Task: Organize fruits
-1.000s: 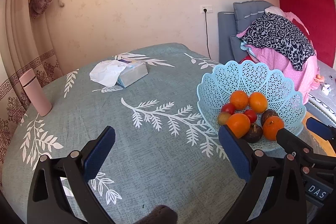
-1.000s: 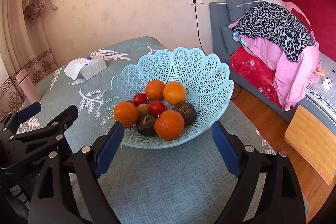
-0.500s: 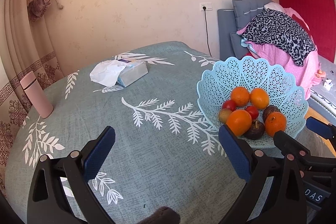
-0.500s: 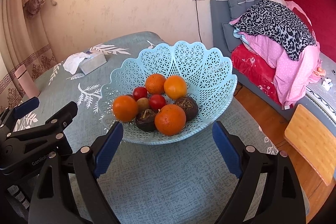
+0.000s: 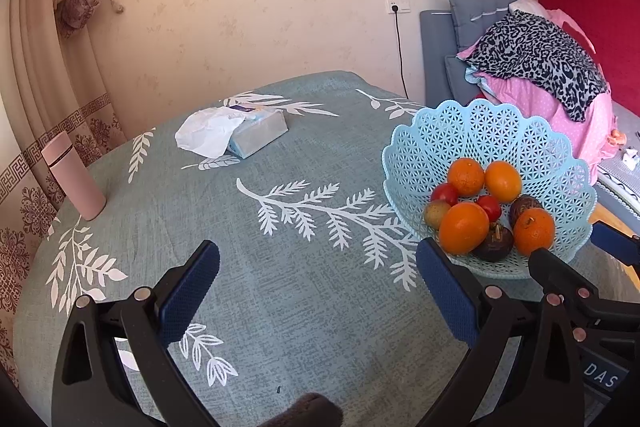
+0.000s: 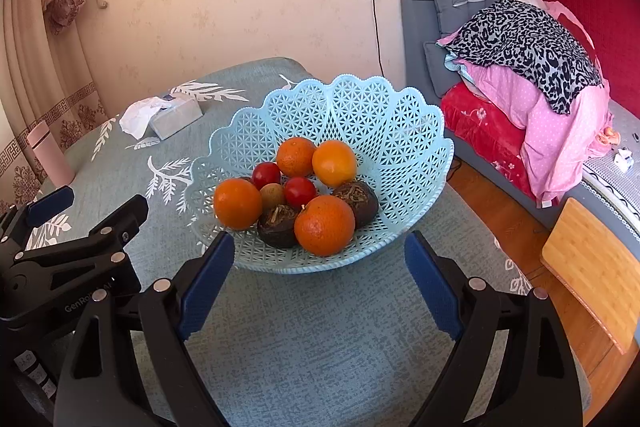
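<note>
Right wrist view: right gripper (image 6: 320, 281) jaws spread wide, nothing between the pads, hovering at bottom centre just before the blue lattice fruit basket (image 6: 400, 131) on the table (image 6: 320, 347). Basket holds four oranges (image 6: 324, 225), two red tomatoes (image 6: 300, 191), two dark brown fruits (image 6: 278, 225), one small tan fruit (image 6: 272, 195). Left gripper (image 5: 318, 291) also wide open and empty, over bare leaf-print cloth at bottom of left wrist view; basket sits mid right there. Tissue box (image 5: 256, 131) upper centre, pink bottle (image 5: 72, 179) at left edge, both well apart from the basket.
</note>
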### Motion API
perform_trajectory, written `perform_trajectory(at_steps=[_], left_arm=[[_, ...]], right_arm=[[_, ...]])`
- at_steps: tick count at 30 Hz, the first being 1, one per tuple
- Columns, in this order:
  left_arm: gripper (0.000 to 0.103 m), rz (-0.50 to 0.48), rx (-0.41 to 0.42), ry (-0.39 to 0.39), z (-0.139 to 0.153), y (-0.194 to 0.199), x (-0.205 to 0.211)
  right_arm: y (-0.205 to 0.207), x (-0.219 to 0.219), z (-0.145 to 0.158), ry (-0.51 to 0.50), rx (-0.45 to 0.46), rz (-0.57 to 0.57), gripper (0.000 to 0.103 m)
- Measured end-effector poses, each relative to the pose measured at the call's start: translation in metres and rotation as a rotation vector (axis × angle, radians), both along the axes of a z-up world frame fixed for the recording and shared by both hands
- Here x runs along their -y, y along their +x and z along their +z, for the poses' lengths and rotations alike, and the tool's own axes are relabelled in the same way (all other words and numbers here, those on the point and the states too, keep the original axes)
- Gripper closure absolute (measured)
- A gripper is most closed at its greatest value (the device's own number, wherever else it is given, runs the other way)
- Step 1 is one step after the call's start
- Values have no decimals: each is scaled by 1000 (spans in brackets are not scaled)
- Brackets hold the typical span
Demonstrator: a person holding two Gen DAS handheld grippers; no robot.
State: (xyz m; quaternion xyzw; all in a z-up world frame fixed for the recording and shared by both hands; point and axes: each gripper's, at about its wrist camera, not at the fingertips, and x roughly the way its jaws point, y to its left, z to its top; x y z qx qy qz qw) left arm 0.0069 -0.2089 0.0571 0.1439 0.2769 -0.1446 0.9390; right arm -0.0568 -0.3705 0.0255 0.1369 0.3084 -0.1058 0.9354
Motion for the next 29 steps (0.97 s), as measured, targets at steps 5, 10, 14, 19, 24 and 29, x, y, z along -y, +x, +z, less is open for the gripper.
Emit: perform_trajectory(at_steps=[5,10,14,19,24,29], left_arm=[[5,-2,-2,2,0,0,0],[5,-3,-5,7,-2,0,1],[5,-12,2,5,-1,-2,1],[5,-10,-7,1,-1,-3,-2],[5,8,-29,-1,-2,-3,-10],[5,50,-47,13,-7,-5,-31]], right_arm=[[0,0,0,1,0,0,15],[0,0,0,0,0,0,15],[0,0,0,-2,-2,0,15],[0,0,-1,0,-1,2,15],[-1,-3,-1,-5,-3,12,15],[-4,-11,1,-7,-3,25,15]])
